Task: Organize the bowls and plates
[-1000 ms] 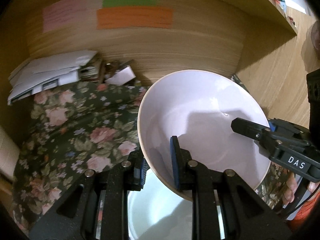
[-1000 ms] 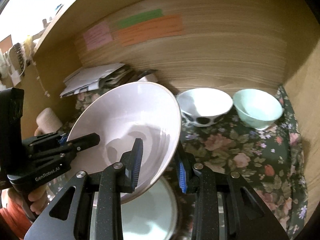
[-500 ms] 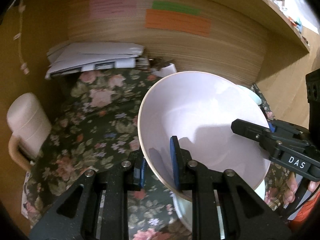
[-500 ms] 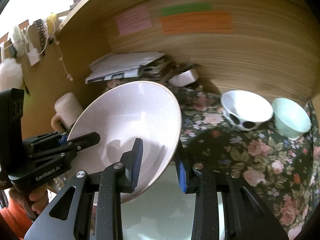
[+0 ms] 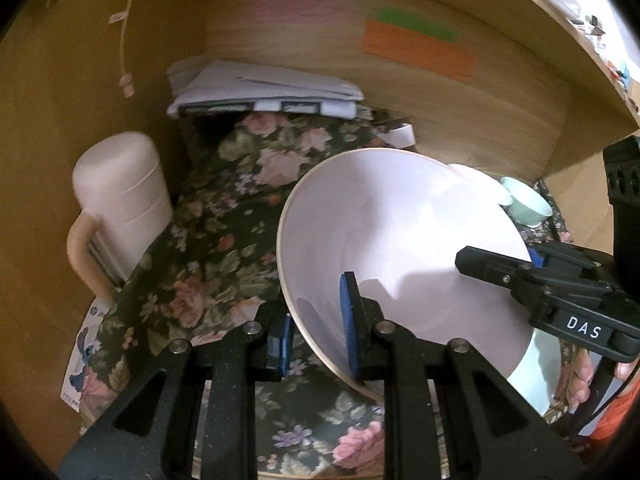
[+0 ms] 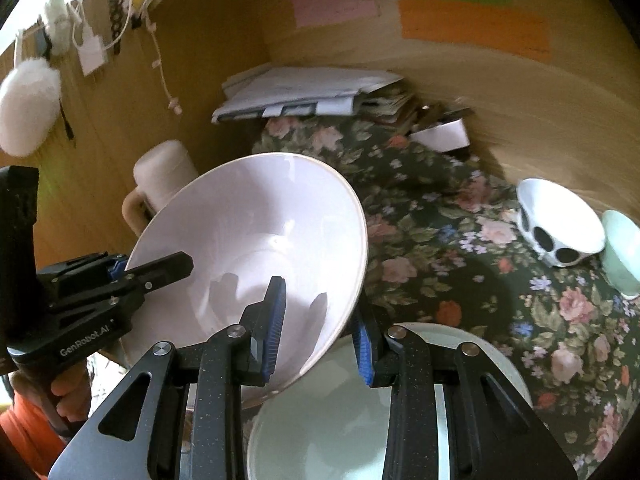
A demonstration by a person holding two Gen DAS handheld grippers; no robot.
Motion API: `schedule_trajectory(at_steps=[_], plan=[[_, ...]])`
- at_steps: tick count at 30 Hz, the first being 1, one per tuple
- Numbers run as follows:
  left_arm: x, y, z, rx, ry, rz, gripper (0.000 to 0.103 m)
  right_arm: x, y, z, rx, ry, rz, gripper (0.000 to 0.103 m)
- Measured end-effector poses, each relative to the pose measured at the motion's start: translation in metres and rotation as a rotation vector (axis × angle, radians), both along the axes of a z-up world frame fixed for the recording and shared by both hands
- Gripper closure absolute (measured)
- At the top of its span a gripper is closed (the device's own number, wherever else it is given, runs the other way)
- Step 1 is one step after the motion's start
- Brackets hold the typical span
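Note:
A large pale pink bowl hangs tilted above the floral cloth, held between both grippers. My left gripper is shut on its left rim, one blue pad inside and one outside. My right gripper is shut on the opposite rim of the bowl in the same way. Each gripper shows in the other's view: the right gripper at the right, the left gripper at the left. Below the bowl lies a pale green dish.
A cream mug with a handle stands at the left wall. A stack of papers lies at the back. A white bowl with black spots and a mint bowl stand at the right. Wooden walls enclose the space.
Both grippers have carried the pink bowl to the left. The cream mug has come into view, and the spotted and mint bowls have slid toward the right edge.

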State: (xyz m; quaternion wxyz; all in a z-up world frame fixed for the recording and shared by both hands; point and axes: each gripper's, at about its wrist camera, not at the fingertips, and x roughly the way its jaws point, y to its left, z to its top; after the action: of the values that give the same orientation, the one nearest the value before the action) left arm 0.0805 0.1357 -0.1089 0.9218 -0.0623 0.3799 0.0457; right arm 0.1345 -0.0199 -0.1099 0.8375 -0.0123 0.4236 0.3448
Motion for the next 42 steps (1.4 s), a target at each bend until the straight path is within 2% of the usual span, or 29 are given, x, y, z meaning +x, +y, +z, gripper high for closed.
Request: schedule_trajectory(at_steps=[22, 26, 33, 37, 42], plan=[[0.002, 0.043, -0.055, -0.056, 0.105, 0.075, 0.082, 0.014, 0.055, -0.048, -0.141, 0.119, 0.081, 0.075], [0.002, 0.044, -0.058, -0.067, 0.112, 0.067, 0.082, 0.012, 0.059, -0.054, -0.186, 0.103, 0.098, 0.074], [0.003, 0.042, -0.057, -0.07, 0.106, 0.062, 0.08, 0.015, 0.051, -0.051, -0.157, 0.113, 0.091, 0.073], [0.003, 0.041, -0.051, -0.04, 0.094, 0.076, 0.075, 0.015, 0.043, -0.042, -0.129, 0.105, 0.075, 0.073], [-0.003, 0.04, -0.032, -0.003, 0.037, 0.096, 0.058, 0.014, 0.025, -0.022, -0.07, 0.073, 0.045, 0.072]])
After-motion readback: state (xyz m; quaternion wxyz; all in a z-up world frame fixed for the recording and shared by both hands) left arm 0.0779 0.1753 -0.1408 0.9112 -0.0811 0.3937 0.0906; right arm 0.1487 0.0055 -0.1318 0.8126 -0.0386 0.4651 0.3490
